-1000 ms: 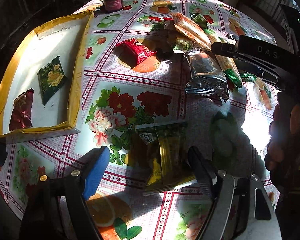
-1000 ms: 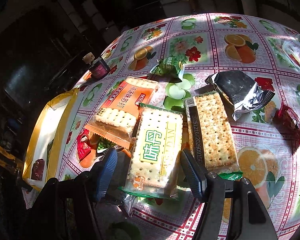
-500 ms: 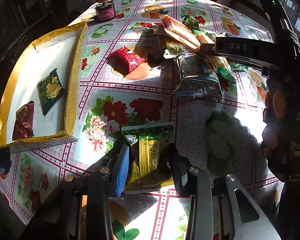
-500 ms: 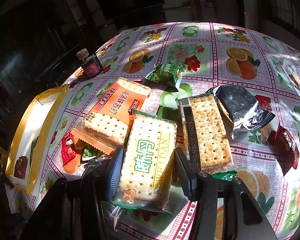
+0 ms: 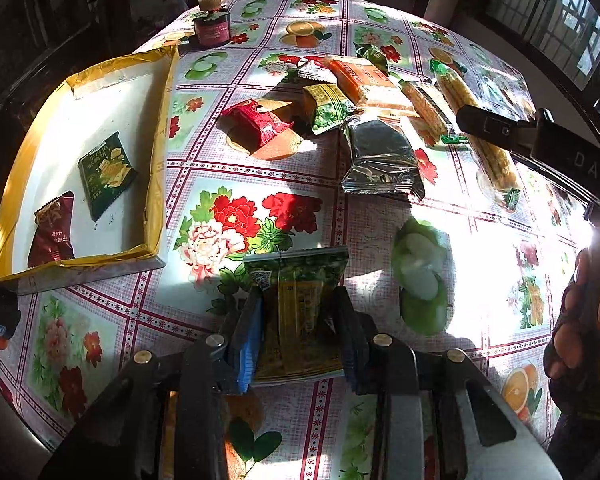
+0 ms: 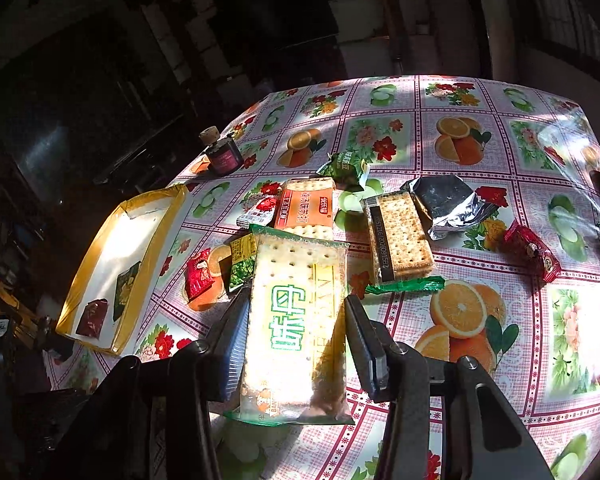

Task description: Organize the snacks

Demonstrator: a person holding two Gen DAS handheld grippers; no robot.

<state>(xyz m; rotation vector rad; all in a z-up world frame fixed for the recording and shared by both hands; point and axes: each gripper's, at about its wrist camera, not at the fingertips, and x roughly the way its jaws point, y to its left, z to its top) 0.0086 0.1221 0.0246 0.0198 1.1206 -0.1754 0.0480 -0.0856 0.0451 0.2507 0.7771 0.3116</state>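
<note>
My left gripper [image 5: 300, 320] is shut on a green-and-yellow snack packet [image 5: 300, 304], held just over the tablecloth. My right gripper [image 6: 296, 312] is shut on a green-labelled cracker pack [image 6: 296, 320], lifted above the table. A yellow-rimmed white tray [image 5: 156, 152] lies to the left, holding a dark green packet [image 5: 106, 172] and a maroon packet [image 5: 52, 232]; the tray also shows in the right wrist view [image 6: 156, 236]. Loose snacks lie beyond: a red packet [image 5: 260, 122], a silver packet [image 5: 380, 156], an orange cracker pack [image 6: 306, 208] and a clear cracker pack [image 6: 400, 236].
A small dark jar with a cork [image 5: 212, 28] stands at the table's far side. Another red packet [image 6: 530, 248] lies at the right. The right gripper's black body [image 5: 540, 144] reaches across the right of the left wrist view. The table edge runs close on the left.
Both grippers closed from wide open onto their packets. The right gripper has lifted the cracker pack off the pile; the left gripper has raised slightly with its packet.
</note>
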